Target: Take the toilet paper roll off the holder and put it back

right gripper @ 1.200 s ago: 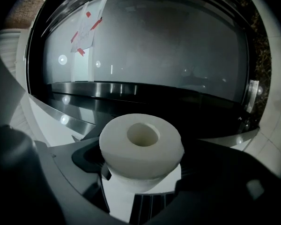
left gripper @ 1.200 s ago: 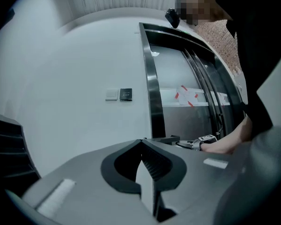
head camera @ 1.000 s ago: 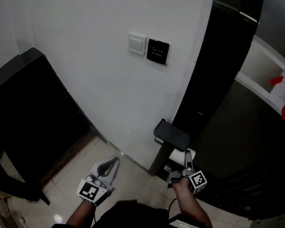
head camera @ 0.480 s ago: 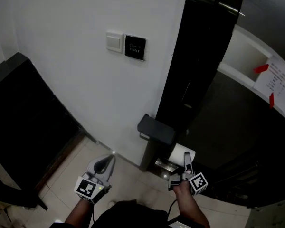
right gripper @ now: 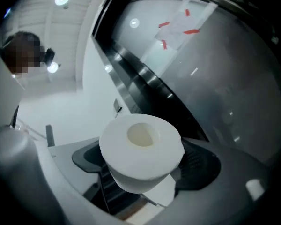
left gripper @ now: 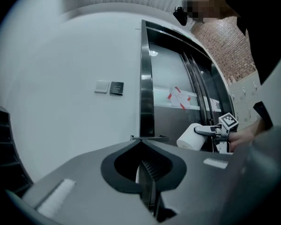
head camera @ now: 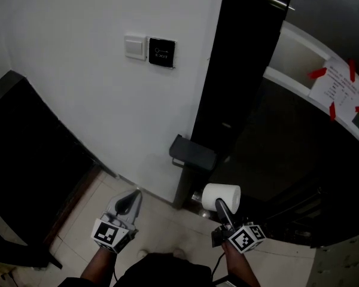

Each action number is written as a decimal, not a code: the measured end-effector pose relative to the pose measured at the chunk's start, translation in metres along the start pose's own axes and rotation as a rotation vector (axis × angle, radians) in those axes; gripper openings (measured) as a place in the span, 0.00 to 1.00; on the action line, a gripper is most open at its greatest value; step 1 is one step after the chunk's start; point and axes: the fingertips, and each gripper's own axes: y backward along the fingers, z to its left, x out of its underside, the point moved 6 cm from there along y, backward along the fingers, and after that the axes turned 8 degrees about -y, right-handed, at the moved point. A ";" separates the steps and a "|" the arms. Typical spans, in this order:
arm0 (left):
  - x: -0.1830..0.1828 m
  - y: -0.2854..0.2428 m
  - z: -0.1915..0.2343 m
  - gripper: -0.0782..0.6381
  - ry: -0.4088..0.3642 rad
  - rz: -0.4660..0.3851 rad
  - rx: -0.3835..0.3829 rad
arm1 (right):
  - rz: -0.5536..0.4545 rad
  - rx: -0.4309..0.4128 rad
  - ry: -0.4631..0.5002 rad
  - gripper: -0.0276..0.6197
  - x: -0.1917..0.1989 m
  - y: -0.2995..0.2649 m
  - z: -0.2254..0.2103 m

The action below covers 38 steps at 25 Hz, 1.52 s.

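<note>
One toilet paper roll, one holder, two grippers, two wall plates (one white, one black). The roll is off the holder, just below and to the right of it, clamped between the wide-spread jaws of the right gripper. A second ago it sat tucked under the holder's black cover. The left gripper is closed and empty, low beside the wall.

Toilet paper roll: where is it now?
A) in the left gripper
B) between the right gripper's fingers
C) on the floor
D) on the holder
B: the toilet paper roll sits clamped in the right gripper, held clear of the holder.
</note>
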 end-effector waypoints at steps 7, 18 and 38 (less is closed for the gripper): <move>0.002 0.005 0.007 0.11 -0.013 -0.002 -0.009 | 0.116 -0.077 0.239 0.76 0.012 -0.011 0.038; 0.001 0.016 0.014 0.11 -0.013 -0.014 -0.057 | 0.236 -0.355 0.406 0.76 0.019 -0.004 0.091; -0.013 0.013 0.017 0.11 0.001 -0.043 -0.061 | 0.287 -0.403 0.410 0.76 0.021 -0.023 0.096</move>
